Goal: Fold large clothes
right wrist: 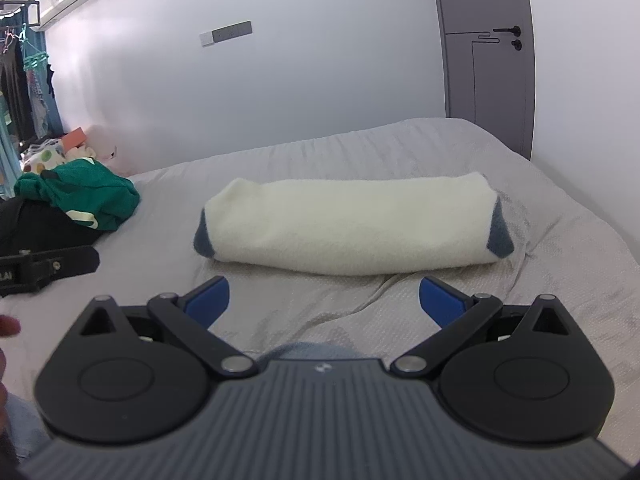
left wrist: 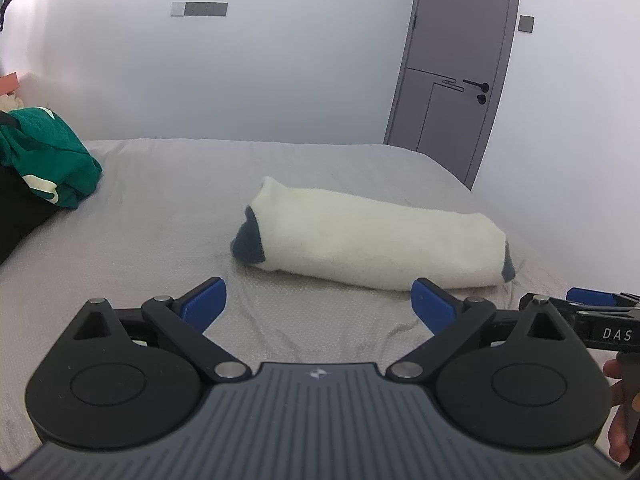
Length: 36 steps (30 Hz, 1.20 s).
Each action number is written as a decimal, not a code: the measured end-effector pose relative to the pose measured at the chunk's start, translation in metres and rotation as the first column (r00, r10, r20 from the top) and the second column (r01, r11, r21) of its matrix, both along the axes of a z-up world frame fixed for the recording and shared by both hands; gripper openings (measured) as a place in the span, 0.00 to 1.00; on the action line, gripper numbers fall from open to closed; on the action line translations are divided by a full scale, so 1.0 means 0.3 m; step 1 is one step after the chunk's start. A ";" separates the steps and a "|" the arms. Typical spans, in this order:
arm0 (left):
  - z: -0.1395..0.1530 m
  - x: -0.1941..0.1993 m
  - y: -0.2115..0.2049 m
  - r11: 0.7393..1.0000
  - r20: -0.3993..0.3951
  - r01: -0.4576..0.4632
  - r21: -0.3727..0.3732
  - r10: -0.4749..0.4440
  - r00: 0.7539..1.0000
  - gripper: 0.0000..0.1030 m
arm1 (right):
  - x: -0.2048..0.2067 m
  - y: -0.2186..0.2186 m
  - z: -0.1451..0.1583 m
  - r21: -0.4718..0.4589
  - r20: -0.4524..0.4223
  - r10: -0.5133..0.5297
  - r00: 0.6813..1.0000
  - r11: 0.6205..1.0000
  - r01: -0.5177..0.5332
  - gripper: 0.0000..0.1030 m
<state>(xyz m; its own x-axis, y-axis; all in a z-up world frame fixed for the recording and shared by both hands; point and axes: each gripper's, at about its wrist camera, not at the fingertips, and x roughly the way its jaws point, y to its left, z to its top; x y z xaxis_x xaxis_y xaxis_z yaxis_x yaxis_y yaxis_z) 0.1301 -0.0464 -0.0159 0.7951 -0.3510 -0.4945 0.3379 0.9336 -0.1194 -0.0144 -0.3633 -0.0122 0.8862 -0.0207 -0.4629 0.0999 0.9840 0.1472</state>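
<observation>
A cream fleece garment [left wrist: 372, 240] with dark blue-grey ends lies folded into a long roll on the grey bed sheet [left wrist: 160, 216]. In the right wrist view the same cream roll [right wrist: 352, 224] lies straight ahead, crosswise. My left gripper [left wrist: 318, 304] hovers just short of the roll's near edge, open, with only sheet between its blue pads [left wrist: 204, 304]. My right gripper [right wrist: 324, 300] stands open the same way, a little short of the roll, nothing between its fingers. Part of the right gripper also shows at the left wrist view's right edge.
A crumpled green garment [right wrist: 84, 192] lies on a black one [right wrist: 44, 228] at the bed's left side, with more clothes and a drying rack [right wrist: 20, 80] behind. A grey door [right wrist: 488, 40] stands beyond the far right corner. The sheet is wrinkled near the roll.
</observation>
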 end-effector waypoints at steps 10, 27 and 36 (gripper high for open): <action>-0.012 0.011 -0.020 1.000 -0.015 0.004 0.015 -0.003 1.000 0.98 | 0.002 0.000 -0.001 -0.008 -0.004 0.003 1.000 1.000 -0.003 1.00; -0.010 0.002 -0.014 1.000 -0.007 0.003 0.005 -0.003 1.000 0.98 | 0.013 -0.003 -0.005 -0.005 -0.014 0.007 1.000 1.000 -0.008 1.00; 0.003 -0.004 -0.015 1.000 -0.001 0.000 0.004 0.000 1.000 0.98 | 0.012 -0.002 -0.005 0.000 -0.017 0.008 1.000 1.000 -0.008 1.00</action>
